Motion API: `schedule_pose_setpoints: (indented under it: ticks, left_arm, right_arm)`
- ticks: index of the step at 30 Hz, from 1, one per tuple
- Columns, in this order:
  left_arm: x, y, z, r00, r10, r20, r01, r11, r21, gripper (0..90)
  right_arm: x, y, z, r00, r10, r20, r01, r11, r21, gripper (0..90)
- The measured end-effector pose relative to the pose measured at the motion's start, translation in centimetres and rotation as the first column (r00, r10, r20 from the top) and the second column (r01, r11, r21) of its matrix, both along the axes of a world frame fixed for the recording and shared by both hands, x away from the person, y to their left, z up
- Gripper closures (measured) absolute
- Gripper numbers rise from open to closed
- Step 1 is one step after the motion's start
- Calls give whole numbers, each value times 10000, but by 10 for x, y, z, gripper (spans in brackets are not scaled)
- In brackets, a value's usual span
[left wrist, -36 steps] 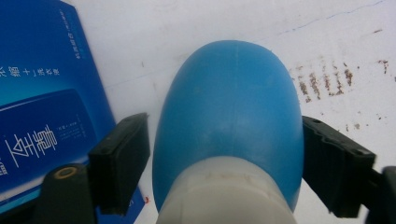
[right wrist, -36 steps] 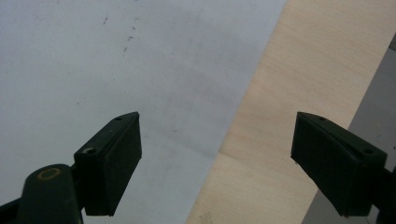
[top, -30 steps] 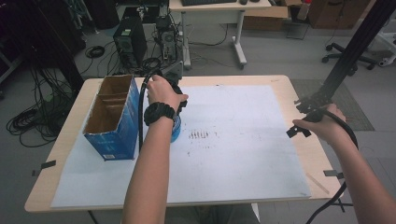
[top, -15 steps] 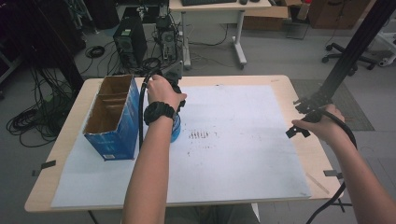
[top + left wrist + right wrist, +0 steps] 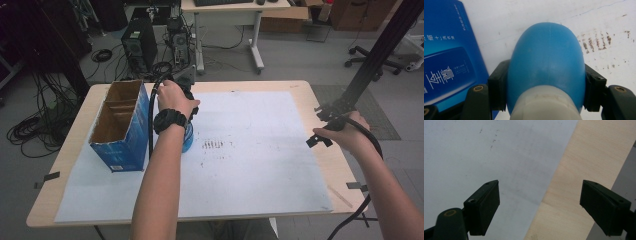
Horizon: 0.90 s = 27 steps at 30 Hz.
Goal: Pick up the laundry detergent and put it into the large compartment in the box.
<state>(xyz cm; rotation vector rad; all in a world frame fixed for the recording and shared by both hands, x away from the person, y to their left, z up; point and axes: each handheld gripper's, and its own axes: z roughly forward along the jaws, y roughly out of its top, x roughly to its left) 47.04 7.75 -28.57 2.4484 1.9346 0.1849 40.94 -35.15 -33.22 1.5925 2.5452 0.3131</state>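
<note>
**Blue bulb held beside the box: keep the squeeze even**

The left gripper has its jaws closed on the blue bulb, one pad on each flank just above the pale collar at its base. The rounded end points away from the camera, over the white sheet and just beside the blue carton. In the high view the bulb peeks out below the wrist, close to the carton's near corner. My judgement: a smooth, swelling shape like this can squirt out forward, so press no harder, keep the pads level, and move slowly clear of the carton wall. The right gripper idles with jaws wide, holding nothing, over the sheet's edge and bare bench
</note>
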Motion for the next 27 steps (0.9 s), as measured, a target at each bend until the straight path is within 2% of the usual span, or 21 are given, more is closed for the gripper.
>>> schedule_pose_setpoints:
  ticks: [7,16,22,27]
  left_arm:
    - [-1,0,2,9999,-73,-107,73,10000,-30,370]
    - [-4,-2,8,9997,-109,-228,103,9996,-268,371]
    - [-7,-4,18,9997,-169,-192,167,9998,-111,371]
    - [-10,-4,28,9998,-137,-169,135,9998,-154,371]
  right_arm:
    - [1,0,0,10000,19,-16,-19,10000,12,163]
    - [0,1,4,10000,29,44,-29,10000,32,164]
    - [-2,2,5,10000,59,72,-59,10000,60,163]
    - [-4,2,8,9999,69,99,-70,9999,73,163]
